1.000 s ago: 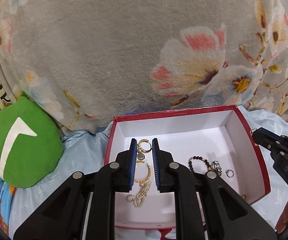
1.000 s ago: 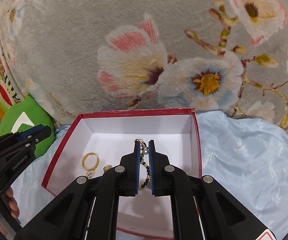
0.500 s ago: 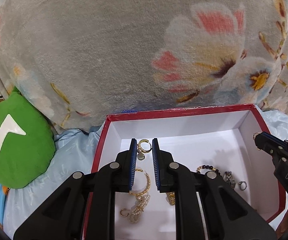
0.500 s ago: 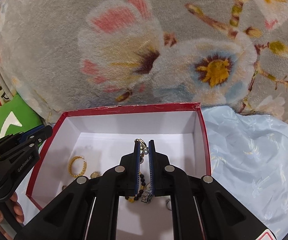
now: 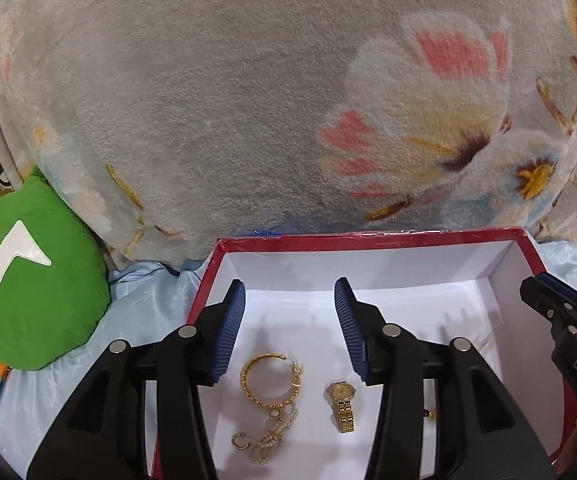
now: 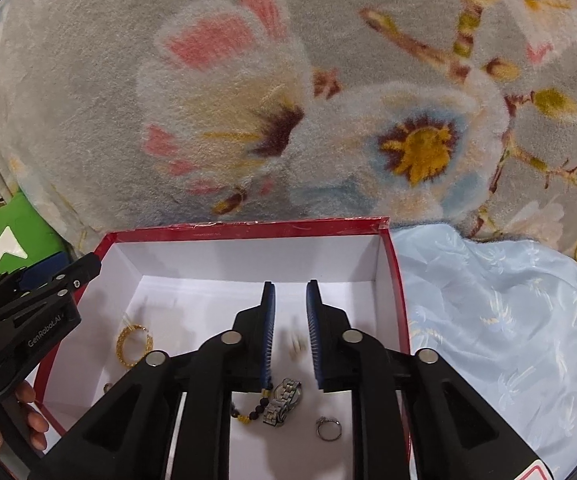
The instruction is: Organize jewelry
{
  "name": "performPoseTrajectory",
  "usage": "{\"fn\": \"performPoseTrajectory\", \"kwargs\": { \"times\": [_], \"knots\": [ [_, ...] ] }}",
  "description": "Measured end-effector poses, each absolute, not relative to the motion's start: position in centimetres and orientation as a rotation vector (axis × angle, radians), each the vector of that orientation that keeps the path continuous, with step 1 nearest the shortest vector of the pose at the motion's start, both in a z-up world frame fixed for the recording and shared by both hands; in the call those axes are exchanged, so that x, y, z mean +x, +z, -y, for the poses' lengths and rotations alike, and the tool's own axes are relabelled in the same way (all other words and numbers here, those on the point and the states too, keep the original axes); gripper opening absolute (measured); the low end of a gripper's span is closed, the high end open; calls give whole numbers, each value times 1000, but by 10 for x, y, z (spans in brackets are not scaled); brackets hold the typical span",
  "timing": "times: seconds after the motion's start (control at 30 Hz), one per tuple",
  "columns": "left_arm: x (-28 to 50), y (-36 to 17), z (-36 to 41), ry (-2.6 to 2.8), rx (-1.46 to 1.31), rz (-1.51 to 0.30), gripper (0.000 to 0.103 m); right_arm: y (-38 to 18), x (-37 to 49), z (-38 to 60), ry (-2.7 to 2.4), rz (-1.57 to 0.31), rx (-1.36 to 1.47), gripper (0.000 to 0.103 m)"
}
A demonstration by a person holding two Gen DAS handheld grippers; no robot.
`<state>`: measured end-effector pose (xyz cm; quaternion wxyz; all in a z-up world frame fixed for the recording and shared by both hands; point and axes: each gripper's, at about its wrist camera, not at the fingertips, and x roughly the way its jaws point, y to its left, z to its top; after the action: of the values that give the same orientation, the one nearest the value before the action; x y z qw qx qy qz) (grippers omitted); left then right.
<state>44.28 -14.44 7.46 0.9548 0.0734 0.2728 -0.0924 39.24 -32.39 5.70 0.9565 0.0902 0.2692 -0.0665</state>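
A red box [image 5: 368, 237] with a white inside holds the jewelry; it also shows in the right wrist view [image 6: 248, 227]. My left gripper [image 5: 290, 292] is open and empty above a gold hoop bangle [image 5: 270, 380], a pearl piece [image 5: 272, 434] and a small gold watch [image 5: 343, 404]. My right gripper [image 6: 290, 294] is open; a small blurred gold piece [image 6: 296, 346] shows between its fingers. Below lie a silver watch [image 6: 284, 400], a black bead bracelet [image 6: 250, 414] and a silver ring [image 6: 328, 428]. A gold bangle [image 6: 130, 344] lies at the left.
A grey floral plush blanket [image 5: 288, 100] rises right behind the box. A green cushion [image 5: 28, 288] lies at the left. Light blue satin cloth [image 6: 508, 320] covers the surface to the right of the box.
Both grippers have opened over the box. The gold earring left the left jaws and the small gold piece left the right jaws. Both views have moved forward and lower into the box.
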Motion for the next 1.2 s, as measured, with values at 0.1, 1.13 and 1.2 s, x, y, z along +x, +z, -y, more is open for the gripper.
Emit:
{"fn": "performPoseTrajectory", "kwargs": {
  "times": [0.1,1.13,1.2],
  "knots": [
    [443,73,145,-178,155,-557,46,57,390,325,-136,-538,188,23],
    [416,67,125,-191,146,-615,46,48,353,302,-129,-568,151,42],
    [411,65,121,-186,147,-639,48,46,345,300,-138,-577,149,45]
  ]
}}
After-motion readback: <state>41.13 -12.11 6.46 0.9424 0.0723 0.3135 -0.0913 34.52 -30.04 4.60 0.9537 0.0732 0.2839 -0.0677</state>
